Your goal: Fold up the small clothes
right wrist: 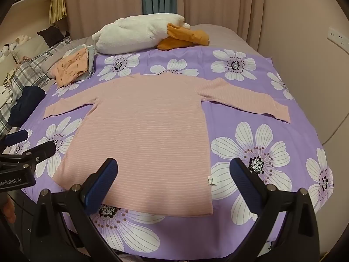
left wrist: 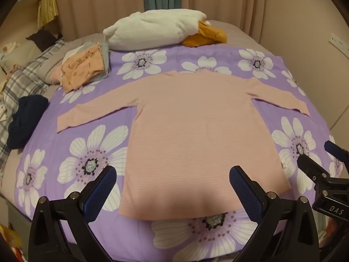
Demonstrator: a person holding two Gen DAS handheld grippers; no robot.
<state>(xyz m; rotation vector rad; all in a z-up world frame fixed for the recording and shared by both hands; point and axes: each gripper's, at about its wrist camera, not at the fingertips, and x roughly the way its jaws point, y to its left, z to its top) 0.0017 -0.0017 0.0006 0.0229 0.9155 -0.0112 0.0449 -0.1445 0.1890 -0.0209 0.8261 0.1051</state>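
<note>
A: State the condition and location of the garment.

B: The pink long-sleeved top (left wrist: 196,131) lies flat and unfolded on the purple floral sheet (left wrist: 98,152), at the centre of the sheet. Both sleeves are spread outward, 1 to each side. The hem faces the cameras; the neckline faces the far end of the bed. The fabric shows fine pale horizontal stripes. In the right wrist view, a small white label (right wrist: 211,180) sits at the side seam near the hem.

A: Gripper status?

B: The left gripper (left wrist: 172,182) stands wide open above the hem, with nothing between its blue pads. The right gripper (right wrist: 173,174) is likewise wide open and holds nothing; its opening spans the right hem corner. Whether either gripper touches the fabric cannot be determined.

A: Surrounding items?

B: A stack of folded clothes (left wrist: 85,69), topped by a peach printed piece, sits at the far left corner of the sheet. A white plush pillow (left wrist: 152,30) and an orange garment (left wrist: 205,36) lie beyond the sheet. A dark navy garment (left wrist: 26,118) rests at the left edge.
</note>
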